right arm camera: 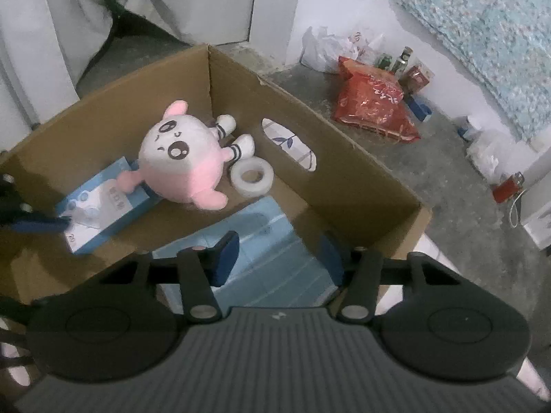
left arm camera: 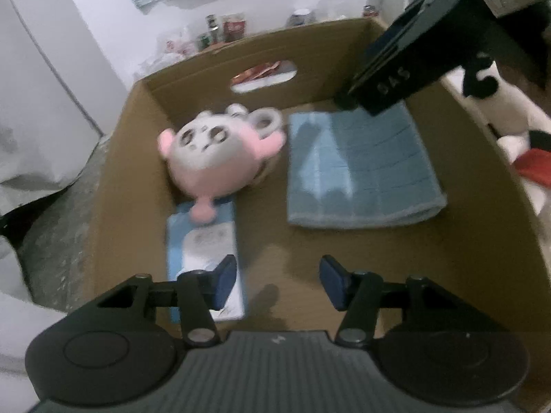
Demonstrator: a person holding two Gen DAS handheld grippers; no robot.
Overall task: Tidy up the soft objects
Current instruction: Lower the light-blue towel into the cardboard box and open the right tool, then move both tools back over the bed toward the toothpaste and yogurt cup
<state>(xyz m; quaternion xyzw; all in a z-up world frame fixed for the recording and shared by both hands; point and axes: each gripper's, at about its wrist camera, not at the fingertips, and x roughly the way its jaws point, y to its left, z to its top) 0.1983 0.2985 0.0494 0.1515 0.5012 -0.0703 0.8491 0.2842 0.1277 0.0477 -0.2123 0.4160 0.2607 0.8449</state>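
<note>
Left hand-held gripper (left arm camera: pixel 278 284): jaws apart, nothing between them, above cardboard box (left arm camera: pixel 465 241) floor. Right hand-held gripper (right arm camera: pixel 280 258): released, poised over folded blue towel (left arm camera: pixel 358 168). Pink plush toy (right arm camera: pixel 182 161) lies partly on tissue pack (right arm camera: pixel 100 213); tape roll (right arm camera: pixel 252 174) beside it.

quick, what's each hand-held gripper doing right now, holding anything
Left hand-held gripper: open, nothing between its pads, over the cardboard box.
Right hand-held gripper: open, holding nothing, just above the folded blue towel.
</note>
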